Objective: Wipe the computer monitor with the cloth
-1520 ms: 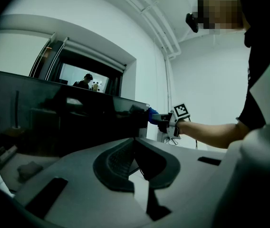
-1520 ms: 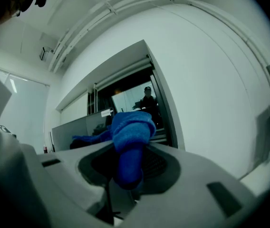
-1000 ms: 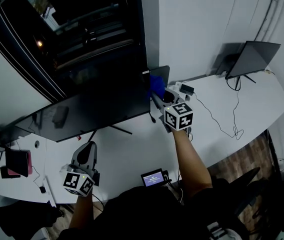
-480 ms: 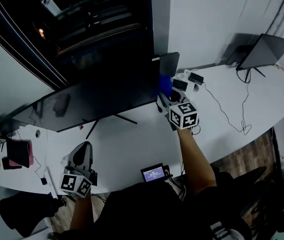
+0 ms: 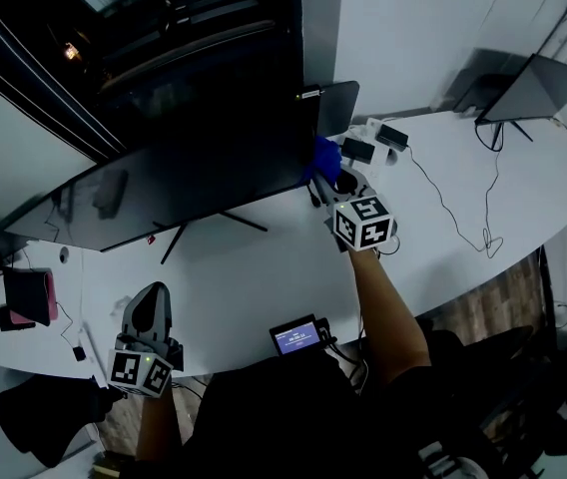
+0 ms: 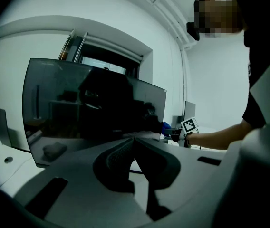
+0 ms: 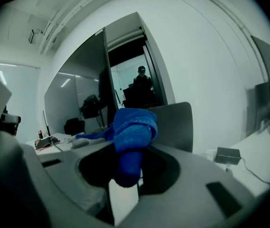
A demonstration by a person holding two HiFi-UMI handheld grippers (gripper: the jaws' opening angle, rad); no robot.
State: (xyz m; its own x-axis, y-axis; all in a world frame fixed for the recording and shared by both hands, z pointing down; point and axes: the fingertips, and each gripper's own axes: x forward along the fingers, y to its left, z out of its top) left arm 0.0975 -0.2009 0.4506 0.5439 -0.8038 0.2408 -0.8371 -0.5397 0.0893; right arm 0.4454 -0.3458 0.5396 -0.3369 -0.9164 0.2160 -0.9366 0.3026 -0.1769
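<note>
Monitor (image 5: 164, 193): wide, flat, glossy black screen, unlit, on thin splayed black legs, standing on a smooth white desk (image 5: 264, 277). Cloth (image 7: 132, 127): bright blue, nubby terry-like pile, rolled into a thick wad with a loose tail trailing to the left. Right gripper (image 5: 325, 175): jaws closed on the wad, held apart only by its thickness. One fold hangs down between the dark ribbed pads, and the bulk bulges out above and past the fingertips. In the head view the cloth sits at the lower right corner of the monitor, just at the screen's edge; whether it actually touches the glass I cannot tell. A rounded grey panel (image 5: 335, 108) stands just behind the cloth. Left gripper (image 6: 134, 139): matte grey shells, ribbed dark pads, jaws brought fully together with tips meeting and nothing between them. It is held low over the near desk edge, well apart from the cloth, pointing toward the left half of the screen. A small device with a lit display (image 5: 298, 335) lies at the near edge. An open laptop (image 5: 538, 83) stands at the far right, with thin cables running across the desk.
</note>
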